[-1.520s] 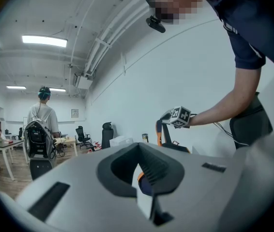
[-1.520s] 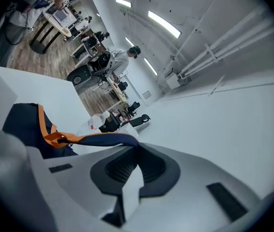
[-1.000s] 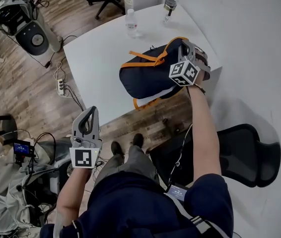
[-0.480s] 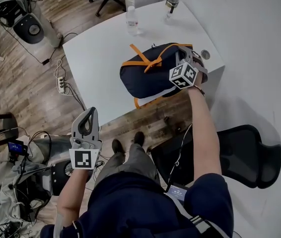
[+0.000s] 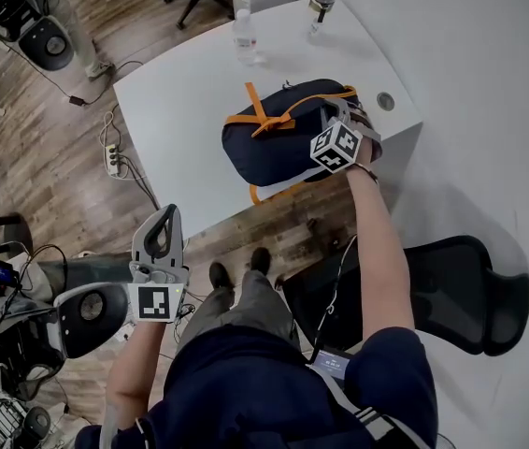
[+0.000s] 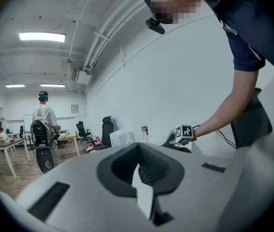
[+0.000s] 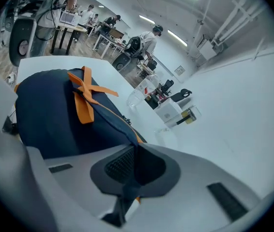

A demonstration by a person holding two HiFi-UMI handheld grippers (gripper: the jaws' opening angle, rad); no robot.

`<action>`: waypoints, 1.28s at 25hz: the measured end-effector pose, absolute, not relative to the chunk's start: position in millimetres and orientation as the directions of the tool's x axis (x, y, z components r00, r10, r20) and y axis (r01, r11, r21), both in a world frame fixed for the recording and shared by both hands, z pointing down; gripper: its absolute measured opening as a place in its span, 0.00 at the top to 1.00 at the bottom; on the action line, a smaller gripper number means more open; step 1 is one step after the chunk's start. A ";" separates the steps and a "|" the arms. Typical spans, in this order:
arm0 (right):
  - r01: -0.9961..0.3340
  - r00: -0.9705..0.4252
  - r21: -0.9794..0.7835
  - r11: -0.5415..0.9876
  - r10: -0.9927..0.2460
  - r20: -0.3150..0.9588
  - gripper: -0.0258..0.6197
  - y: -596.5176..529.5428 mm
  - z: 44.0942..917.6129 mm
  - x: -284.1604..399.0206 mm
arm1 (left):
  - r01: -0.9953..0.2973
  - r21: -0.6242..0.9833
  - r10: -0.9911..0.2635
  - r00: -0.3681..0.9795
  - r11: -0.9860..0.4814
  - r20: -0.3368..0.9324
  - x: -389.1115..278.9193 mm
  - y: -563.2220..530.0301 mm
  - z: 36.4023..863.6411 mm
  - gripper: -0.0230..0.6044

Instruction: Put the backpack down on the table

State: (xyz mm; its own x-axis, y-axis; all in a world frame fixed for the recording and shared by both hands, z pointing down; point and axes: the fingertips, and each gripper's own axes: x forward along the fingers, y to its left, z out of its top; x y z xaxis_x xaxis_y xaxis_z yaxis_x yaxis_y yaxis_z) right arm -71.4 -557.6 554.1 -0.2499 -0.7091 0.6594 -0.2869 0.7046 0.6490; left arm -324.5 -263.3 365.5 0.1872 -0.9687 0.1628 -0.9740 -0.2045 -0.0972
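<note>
Your right tongs [image 7: 133, 170] are clamped shut on a dark strap at the top of the backpack [image 5: 278, 138], with a sliver of orange trim caught just below the pads. Your left tongs [image 6: 139, 170] are closed on nothing, held low beside your left leg, well apart from the bench [image 5: 180, 110].

Over the last second your right hand has come down, and the navy bag has sunk with it. It was hanging tilted above the near edge. Now its body looks settled on the bench top near the right corner, orange straps crossed on top and one orange loop drooping past the near edge. From above I cannot be sure its full weight is down. If it is, the task is nearly done and only letting go of the strap remains.

At the far edge stand a clear plastic bottle [image 5: 244, 37] and a glass jar [image 5: 321, 3] with a dark top. The jar seems to hold something amber, but the bottle's contents are not readable.
</note>
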 end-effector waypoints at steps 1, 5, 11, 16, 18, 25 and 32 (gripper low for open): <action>-0.277 -0.248 0.641 0.716 -0.698 0.672 0.94 -554.8 553.7 -78.9 | -0.974 -0.094 -0.968 0.190 -0.207 0.164 -330.3 -262.5 360.5 0.96; -0.260 -0.261 0.611 0.747 -0.664 0.700 0.94 -544.8 572.7 -91.3 | -0.974 -0.097 -0.967 0.186 -0.204 0.173 -332.0 -259.9 365.4 0.96; -0.262 -0.292 0.581 0.770 -0.637 0.713 0.94 -540.1 605.4 -84.3 | -0.976 -0.108 -0.968 0.166 -0.189 0.187 -316.0 -260.6 388.4 0.96; -0.248 -0.298 0.559 0.791 -0.612 0.733 0.94 -537.4 611.4 -88.2 | -0.976 -0.106 -0.969 0.171 -0.191 0.178 -315.5 -262.7 389.0 0.96; -0.236 -0.295 0.553 0.799 -0.601 0.743 0.94 -536.1 613.4 -89.1 | -0.976 -0.104 -0.969 0.170 -0.190 0.182 -315.5 -262.8 388.7 0.96; -0.242 -0.301 0.547 0.801 -0.598 0.743 0.94 -535.1 616.7 -88.7 | -0.974 -0.107 -0.969 0.178 -0.198 0.173 -315.2 -264.6 388.4 0.96; -0.261 -0.307 0.523 0.812 -0.583 0.752 0.93 -534.0 616.5 -87.1 | -0.974 -0.105 -0.967 0.177 -0.198 0.181 -314.7 -264.4 388.4 0.96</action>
